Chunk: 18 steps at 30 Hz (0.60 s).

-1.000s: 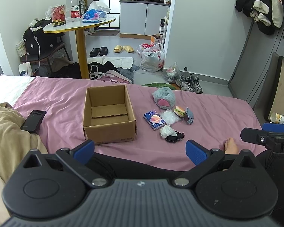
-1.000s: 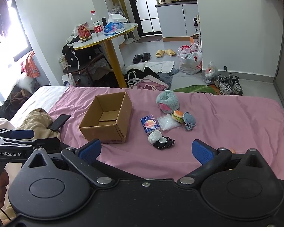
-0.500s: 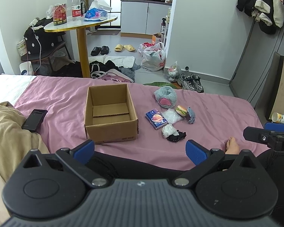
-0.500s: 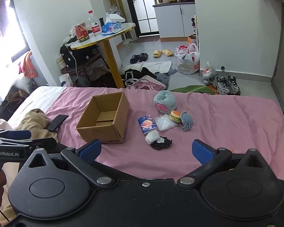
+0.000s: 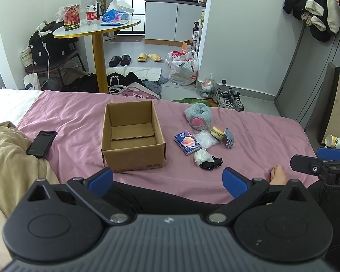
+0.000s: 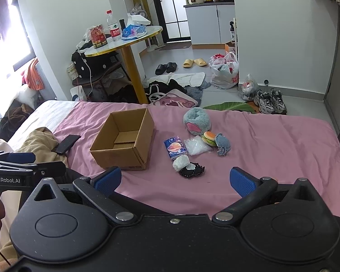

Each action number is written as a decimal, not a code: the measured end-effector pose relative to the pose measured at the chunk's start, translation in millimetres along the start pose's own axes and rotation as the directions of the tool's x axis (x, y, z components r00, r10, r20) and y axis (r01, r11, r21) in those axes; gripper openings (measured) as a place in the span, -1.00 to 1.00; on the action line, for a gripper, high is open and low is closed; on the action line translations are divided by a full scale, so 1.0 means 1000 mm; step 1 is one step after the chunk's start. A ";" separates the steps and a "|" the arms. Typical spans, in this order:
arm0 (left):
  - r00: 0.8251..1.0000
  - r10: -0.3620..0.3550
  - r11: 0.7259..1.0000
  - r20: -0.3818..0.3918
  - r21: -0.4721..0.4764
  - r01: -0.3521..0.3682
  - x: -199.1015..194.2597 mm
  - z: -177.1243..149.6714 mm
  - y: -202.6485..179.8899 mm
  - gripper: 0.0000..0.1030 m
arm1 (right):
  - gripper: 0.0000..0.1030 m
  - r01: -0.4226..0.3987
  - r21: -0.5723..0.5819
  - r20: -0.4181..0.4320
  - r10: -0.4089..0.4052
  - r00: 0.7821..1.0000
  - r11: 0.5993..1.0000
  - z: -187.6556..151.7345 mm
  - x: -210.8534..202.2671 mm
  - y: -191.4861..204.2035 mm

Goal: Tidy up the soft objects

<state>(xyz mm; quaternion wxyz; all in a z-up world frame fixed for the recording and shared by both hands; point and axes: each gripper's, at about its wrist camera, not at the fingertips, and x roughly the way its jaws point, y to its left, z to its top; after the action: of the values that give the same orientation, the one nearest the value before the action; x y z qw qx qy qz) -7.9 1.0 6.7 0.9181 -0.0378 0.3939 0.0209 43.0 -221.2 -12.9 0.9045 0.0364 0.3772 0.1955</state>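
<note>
An empty cardboard box (image 5: 131, 136) (image 6: 124, 142) stands open on the pink bedsheet (image 5: 249, 136). To its right lie soft things: a grey plush paw (image 5: 199, 119) (image 6: 197, 121), a tissue pack (image 5: 187, 142) (image 6: 175, 147), a clear bag (image 5: 205, 138), a burger toy (image 5: 217, 132) (image 6: 209, 138), a blue-grey knit toy (image 5: 229, 137) (image 6: 223, 144), and a white wad on a black lacy piece (image 5: 207, 158) (image 6: 189, 167). My left gripper (image 5: 167, 179) hangs open before the box. My right gripper (image 6: 175, 180) hangs open, short of the black piece. Both hold nothing.
A black phone (image 5: 42, 143) lies left of the box beside a beige blanket (image 5: 4, 158). A person's bare toes (image 5: 277, 175) rest on the sheet at the right. Beyond the bed stand a round table (image 5: 97, 27), shoes (image 5: 229, 98) and bags (image 5: 183, 68).
Both views have drifted slightly; the box and soft things sit a little higher in frame. Nothing on the bed has moved and both grippers stay open.
</note>
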 end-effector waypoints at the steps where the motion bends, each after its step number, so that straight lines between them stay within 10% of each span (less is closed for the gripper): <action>1: 1.000 0.000 1.000 0.000 0.000 0.000 0.000 0.000 0.000 0.98 | 1.00 -0.002 -0.003 0.002 0.002 1.000 1.000 0.000 0.000 0.000; 18: 1.000 -0.002 1.000 -0.010 0.005 0.002 0.007 0.000 -0.003 0.98 | 1.00 -0.011 0.003 0.010 0.011 1.000 1.000 -0.003 0.000 -0.003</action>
<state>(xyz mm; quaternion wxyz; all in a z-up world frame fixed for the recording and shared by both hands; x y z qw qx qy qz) -3.1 -1.6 2.1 0.9163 -0.0361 0.3985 0.0188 41.7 -224.2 -15.5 0.9053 0.0410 0.3726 0.1998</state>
